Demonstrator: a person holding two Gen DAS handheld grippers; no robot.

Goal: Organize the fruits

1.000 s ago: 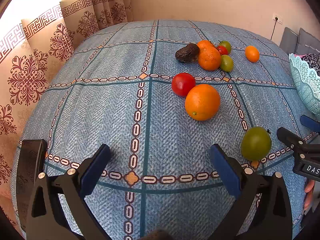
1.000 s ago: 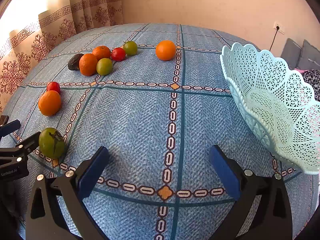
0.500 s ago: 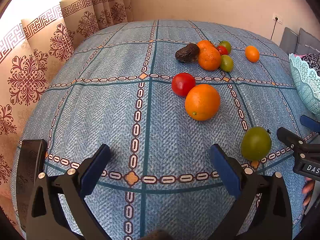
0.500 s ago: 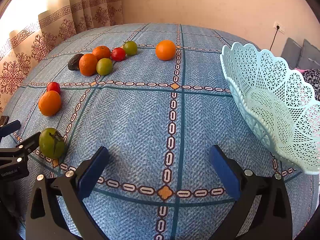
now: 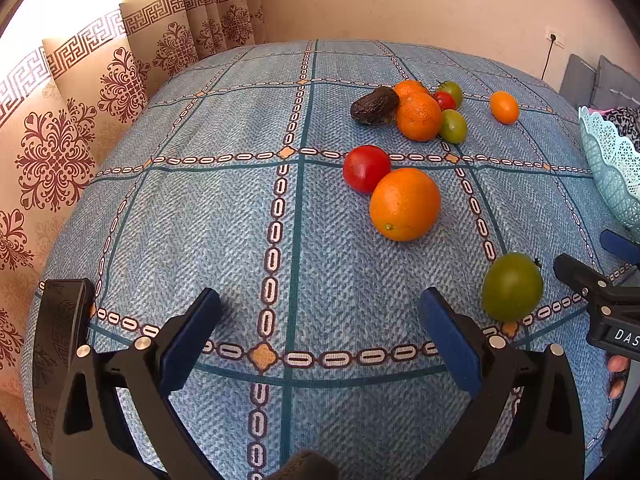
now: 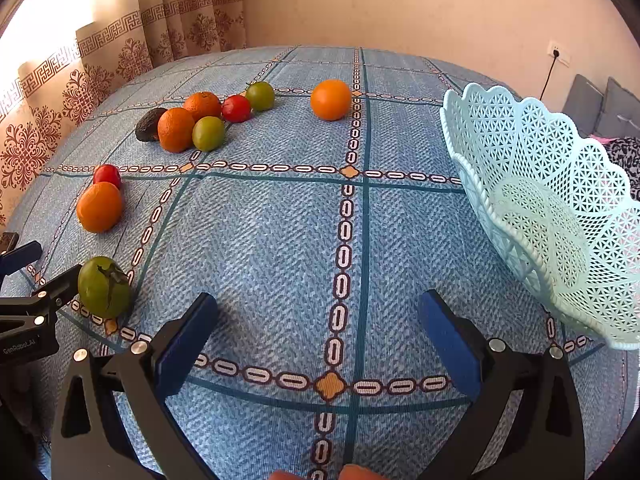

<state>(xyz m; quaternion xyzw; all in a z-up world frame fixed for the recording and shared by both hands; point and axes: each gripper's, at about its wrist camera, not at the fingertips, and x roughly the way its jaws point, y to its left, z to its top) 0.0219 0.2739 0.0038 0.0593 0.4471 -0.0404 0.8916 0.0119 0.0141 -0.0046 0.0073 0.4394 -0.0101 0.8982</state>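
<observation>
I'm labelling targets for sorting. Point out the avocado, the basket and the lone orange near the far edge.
avocado (image 5: 374,105), left wrist view, middle of its dark skin
basket (image 6: 516,152), right wrist view, lattice wall
lone orange (image 6: 331,99), right wrist view, centre

Only two pieces of lettering can be read, both white on the black bodies of the grippers. In the left wrist view, the right gripper (image 5: 618,276) enters from the right edge of the frame, and a plate on its body reads "DAS", cut off by the frame edge. In the right wrist view, the left gripper (image 6: 38,270) enters from the left edge, and its body carries small print that appears to read "GenRobot.AI". The fruit, the basket, the patterned cloth and the curtain bear no legible text.
</observation>
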